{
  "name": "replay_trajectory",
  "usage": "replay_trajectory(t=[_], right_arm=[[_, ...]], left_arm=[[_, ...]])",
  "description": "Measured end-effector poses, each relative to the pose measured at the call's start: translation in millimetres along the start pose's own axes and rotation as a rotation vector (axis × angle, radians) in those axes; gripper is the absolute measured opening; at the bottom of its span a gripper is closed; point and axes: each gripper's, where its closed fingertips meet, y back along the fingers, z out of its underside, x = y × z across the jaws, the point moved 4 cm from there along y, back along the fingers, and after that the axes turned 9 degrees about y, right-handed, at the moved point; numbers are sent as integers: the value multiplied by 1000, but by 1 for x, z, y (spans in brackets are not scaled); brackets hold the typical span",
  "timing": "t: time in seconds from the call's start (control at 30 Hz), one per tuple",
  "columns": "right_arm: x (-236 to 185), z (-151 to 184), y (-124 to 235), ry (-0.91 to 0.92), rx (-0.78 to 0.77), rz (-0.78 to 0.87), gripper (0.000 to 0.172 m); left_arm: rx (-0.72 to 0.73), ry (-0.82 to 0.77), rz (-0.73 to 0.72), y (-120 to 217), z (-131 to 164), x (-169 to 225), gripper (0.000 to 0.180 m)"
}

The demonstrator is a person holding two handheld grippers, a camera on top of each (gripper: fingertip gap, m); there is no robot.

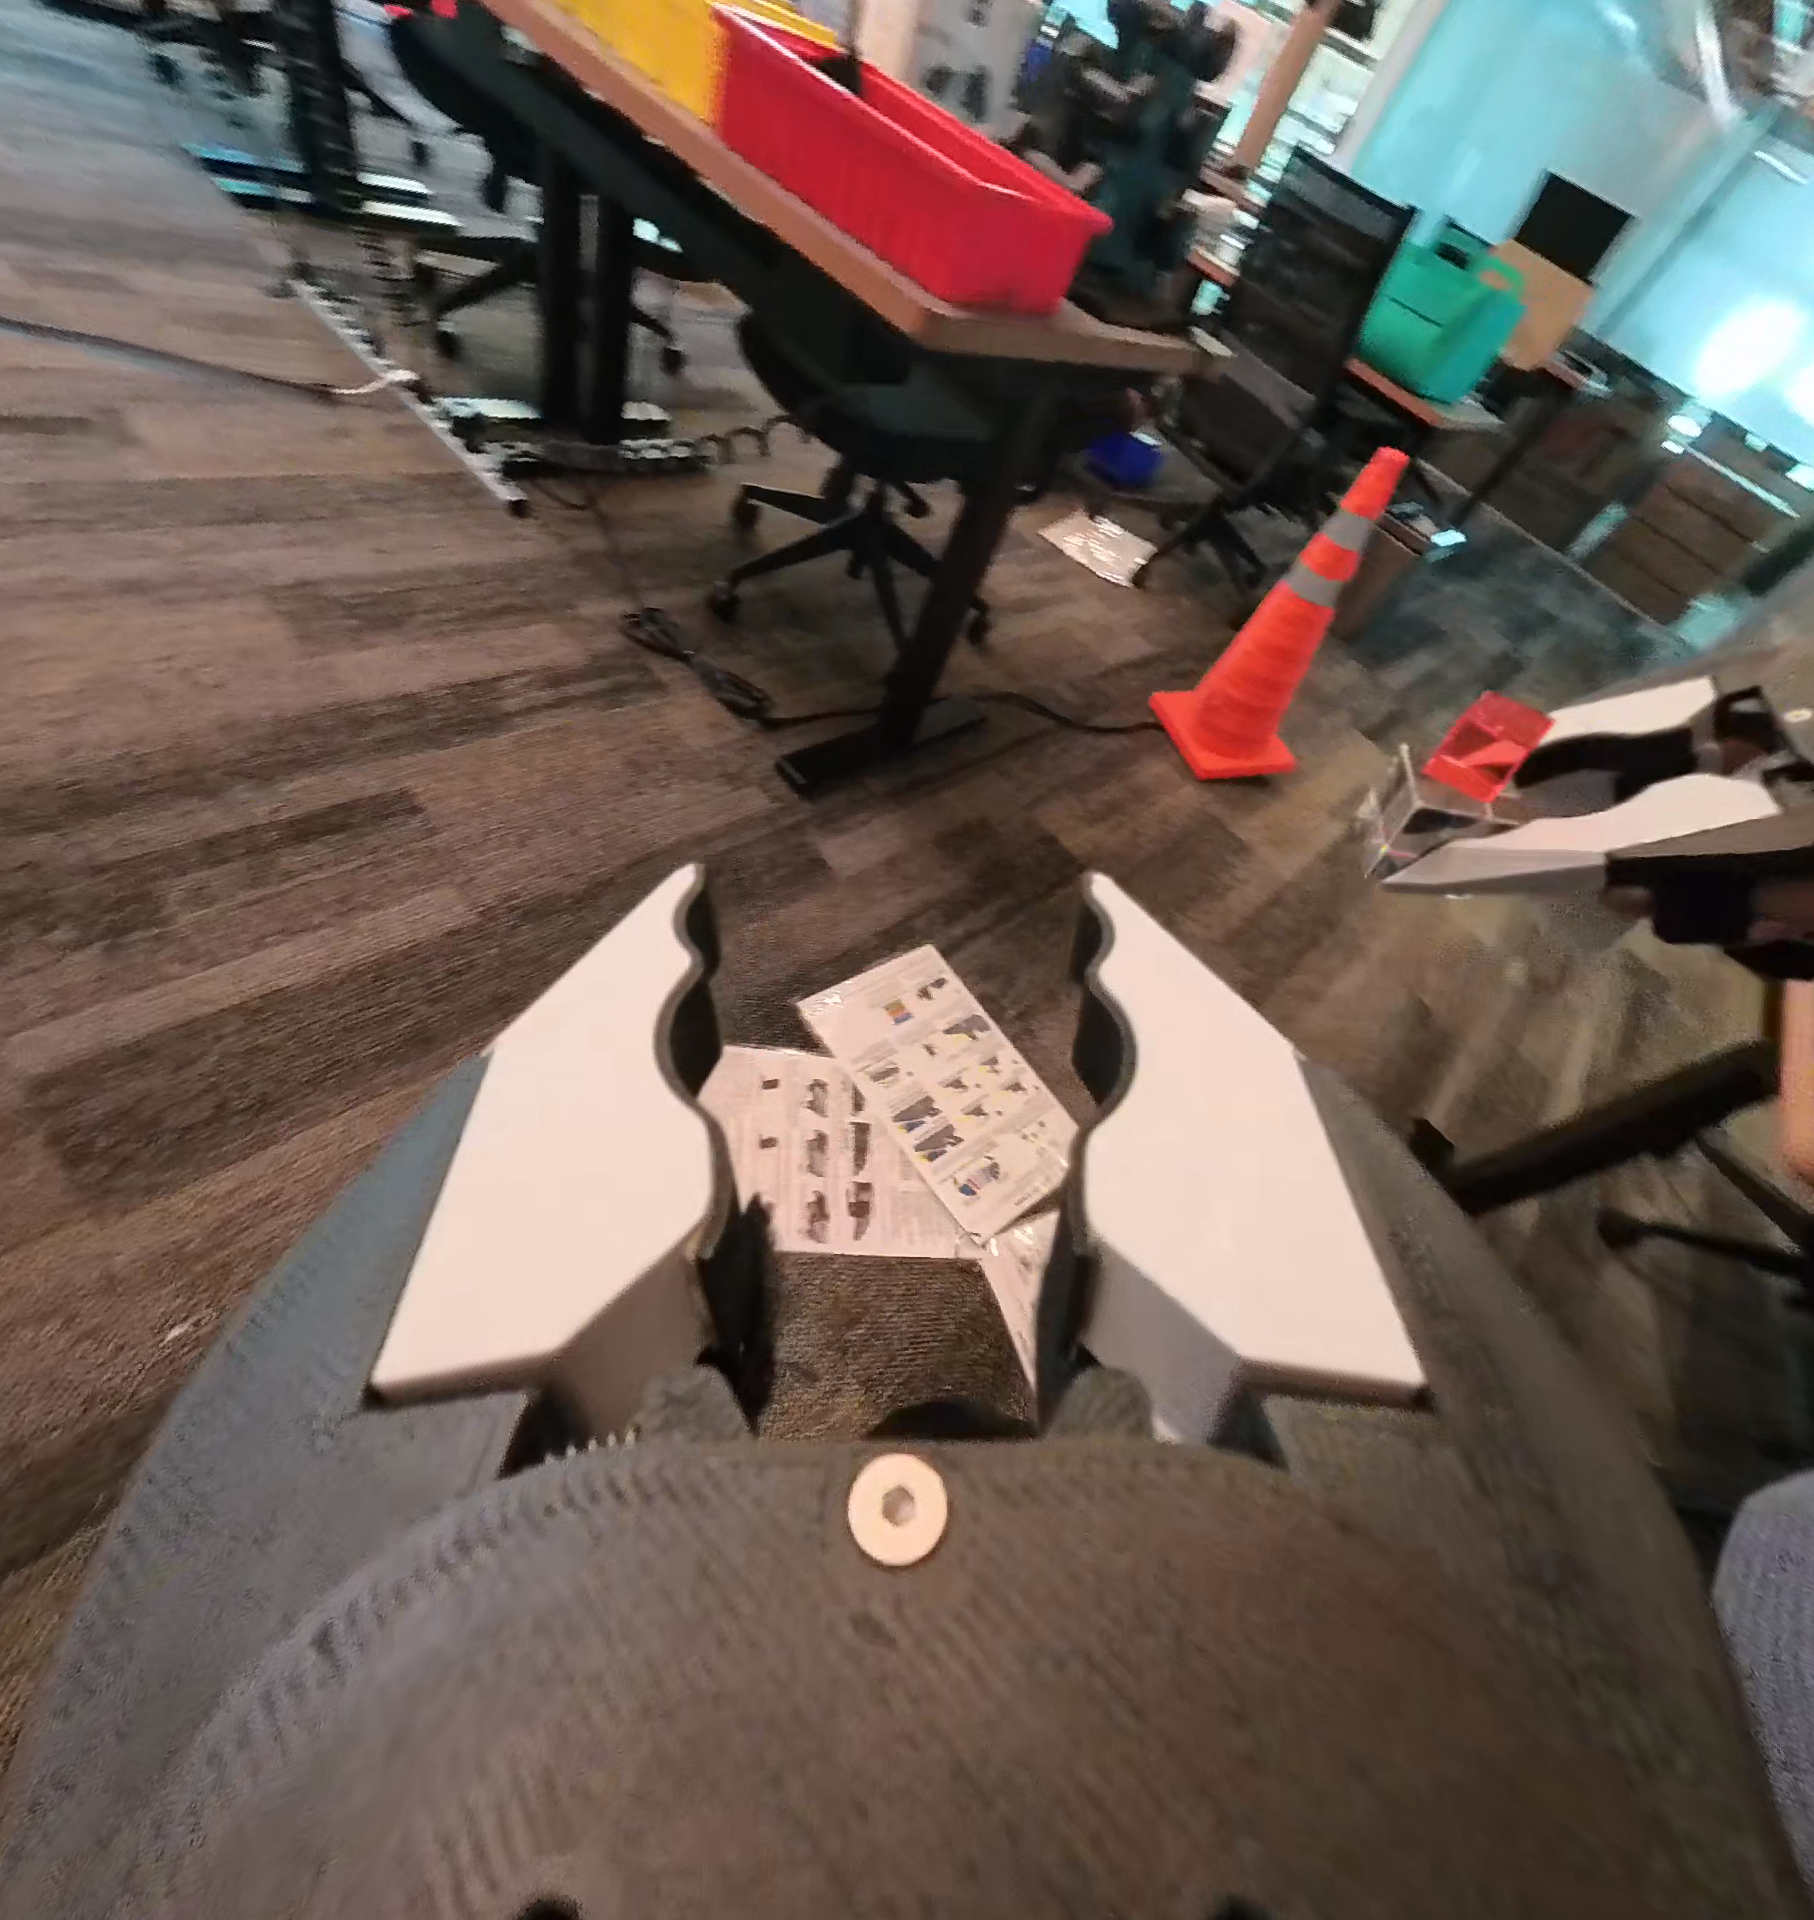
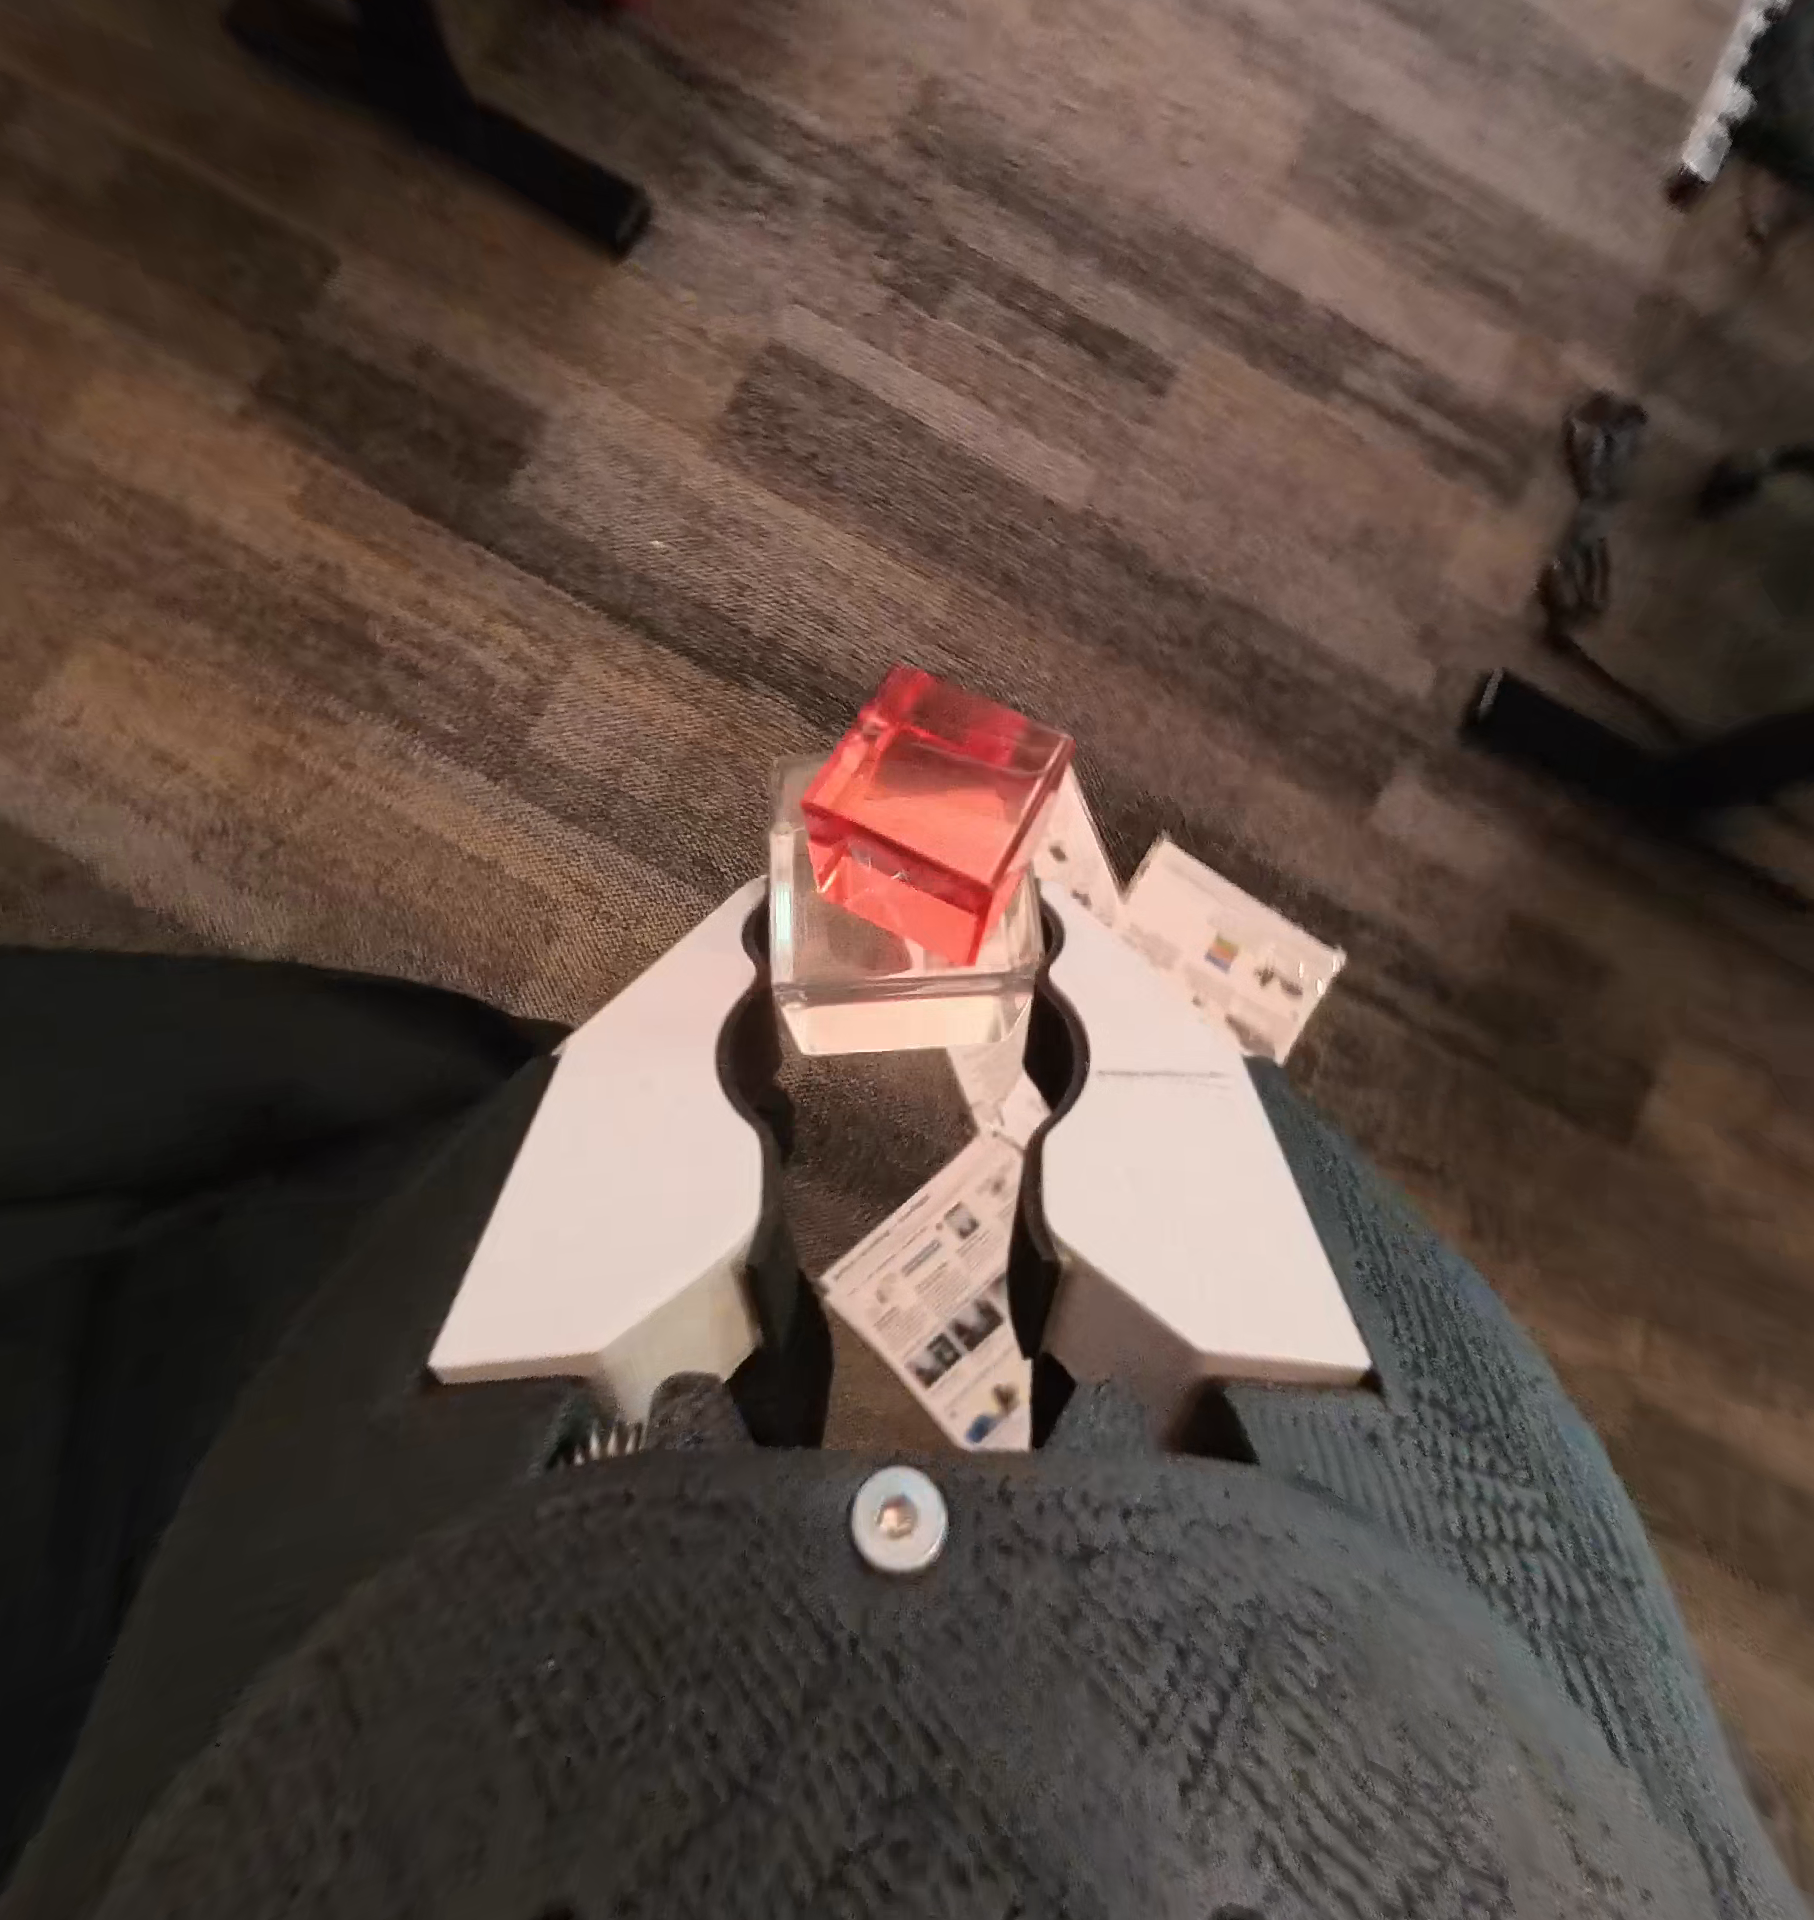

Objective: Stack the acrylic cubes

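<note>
Two printed sheets (image 1: 913, 1101) beneath spread left gripper (image 1: 892, 914); right gripper (image 2: 903, 935) clamped on clear cube (image 2: 898, 987).

Our left gripper (image 1: 892, 935) hangs above the floor with its two white fingers (image 1: 591, 1122) spread wide and nothing between the pads. Our right gripper (image 2: 903, 935) points down and forward, its white fingers (image 2: 654, 1132) closed partway on a clear cube (image 2: 898, 987), both pads against its sides. In the left wrist view the right gripper (image 1: 1464, 821) shows at the far right, level and pointing left, one finger above the other, with a gloved hand (image 1: 1713, 904) behind it.
</note>
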Motion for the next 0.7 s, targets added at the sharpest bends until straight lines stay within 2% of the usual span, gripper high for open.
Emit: replay_trajectory(t=[0.33, 0.5, 0.7], right_arm=[[-9, -117, -76, 362, 80, -304, 44], [-16, -156, -105, 467, 119, -397, 44], [-29, -192, -138, 562, 143, -464, 44]], left_arm=[[244, 132, -379, 81, -5, -30, 68], [318, 166, -518, 99, -1, -38, 68], [395, 214, -613, 110, 7, -53, 68]])
